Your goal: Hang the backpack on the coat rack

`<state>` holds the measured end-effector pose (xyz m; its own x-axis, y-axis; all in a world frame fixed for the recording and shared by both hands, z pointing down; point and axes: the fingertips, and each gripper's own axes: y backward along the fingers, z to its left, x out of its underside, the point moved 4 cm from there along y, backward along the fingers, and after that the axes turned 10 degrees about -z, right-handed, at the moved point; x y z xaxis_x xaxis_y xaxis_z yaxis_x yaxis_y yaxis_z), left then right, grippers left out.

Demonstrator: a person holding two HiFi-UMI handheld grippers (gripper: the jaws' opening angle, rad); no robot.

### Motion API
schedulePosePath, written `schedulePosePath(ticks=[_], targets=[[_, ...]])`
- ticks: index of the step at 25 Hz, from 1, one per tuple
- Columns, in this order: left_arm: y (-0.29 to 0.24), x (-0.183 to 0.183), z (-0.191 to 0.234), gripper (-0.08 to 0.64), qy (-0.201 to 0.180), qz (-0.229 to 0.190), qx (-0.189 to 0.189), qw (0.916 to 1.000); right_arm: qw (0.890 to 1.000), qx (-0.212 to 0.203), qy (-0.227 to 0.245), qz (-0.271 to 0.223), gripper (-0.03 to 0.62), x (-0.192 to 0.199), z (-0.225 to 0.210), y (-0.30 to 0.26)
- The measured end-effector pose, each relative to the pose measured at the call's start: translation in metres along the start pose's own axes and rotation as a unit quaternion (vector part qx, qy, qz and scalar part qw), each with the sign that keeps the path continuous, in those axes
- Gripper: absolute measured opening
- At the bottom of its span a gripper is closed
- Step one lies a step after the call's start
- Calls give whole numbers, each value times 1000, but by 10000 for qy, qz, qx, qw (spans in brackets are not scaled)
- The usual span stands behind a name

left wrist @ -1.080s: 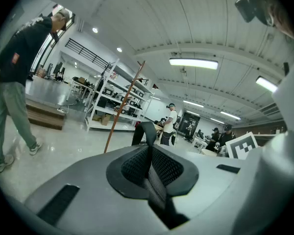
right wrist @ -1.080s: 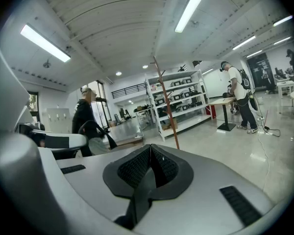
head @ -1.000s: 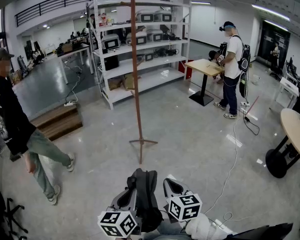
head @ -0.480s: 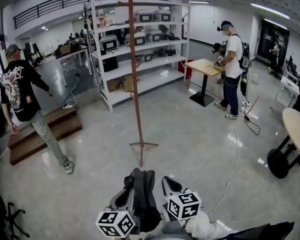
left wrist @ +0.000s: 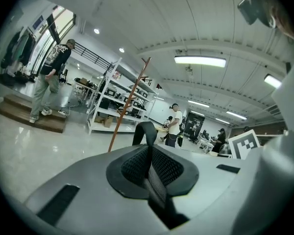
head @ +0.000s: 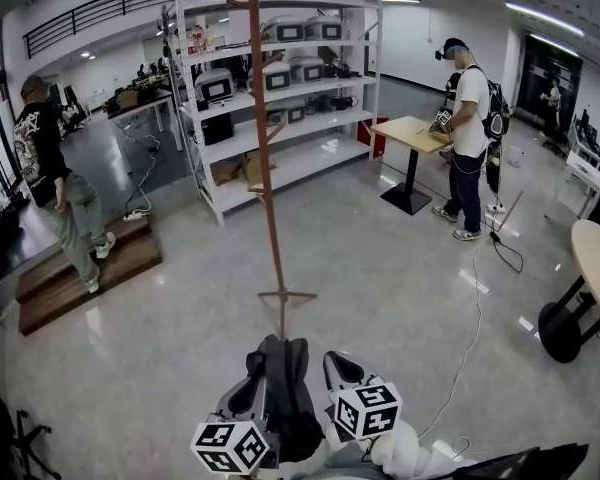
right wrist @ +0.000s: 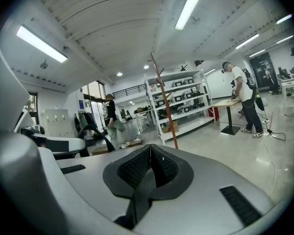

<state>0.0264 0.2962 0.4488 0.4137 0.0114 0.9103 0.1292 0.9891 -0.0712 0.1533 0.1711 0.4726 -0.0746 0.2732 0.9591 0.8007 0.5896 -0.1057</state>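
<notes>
At far left: person point(head: 58, 183) on wooden step point(head: 80, 273), well apart from me. My left gripper point(left wrist: 150, 164) clamped on backpack strap point(left wrist: 146, 133). Backpack point(head: 286, 400) low between both grippers. Coat rack point(head: 270, 198) dead ahead, open floor point(head: 180, 358) between. My right gripper point(right wrist: 149, 166) pinches strap too. Cable point(head: 468, 338) trails right; round table point(head: 598, 258) at right edge.

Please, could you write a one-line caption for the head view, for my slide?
Left claw and right claw hold a dark backpack, facing the wooden coat rack ahead.
</notes>
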Motion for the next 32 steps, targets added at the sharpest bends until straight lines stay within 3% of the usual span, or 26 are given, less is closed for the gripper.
schedulePosePath(ticks=[23, 32], targets=[[-157, -25, 26, 20, -80, -212, -215, 9995, 9999, -158, -11, -7, 12, -36, -103, -134], [-187, -43, 37, 18, -168, -413, -362, 9983, 9999, -127, -65, 90, 12, -37, -132, -162]])
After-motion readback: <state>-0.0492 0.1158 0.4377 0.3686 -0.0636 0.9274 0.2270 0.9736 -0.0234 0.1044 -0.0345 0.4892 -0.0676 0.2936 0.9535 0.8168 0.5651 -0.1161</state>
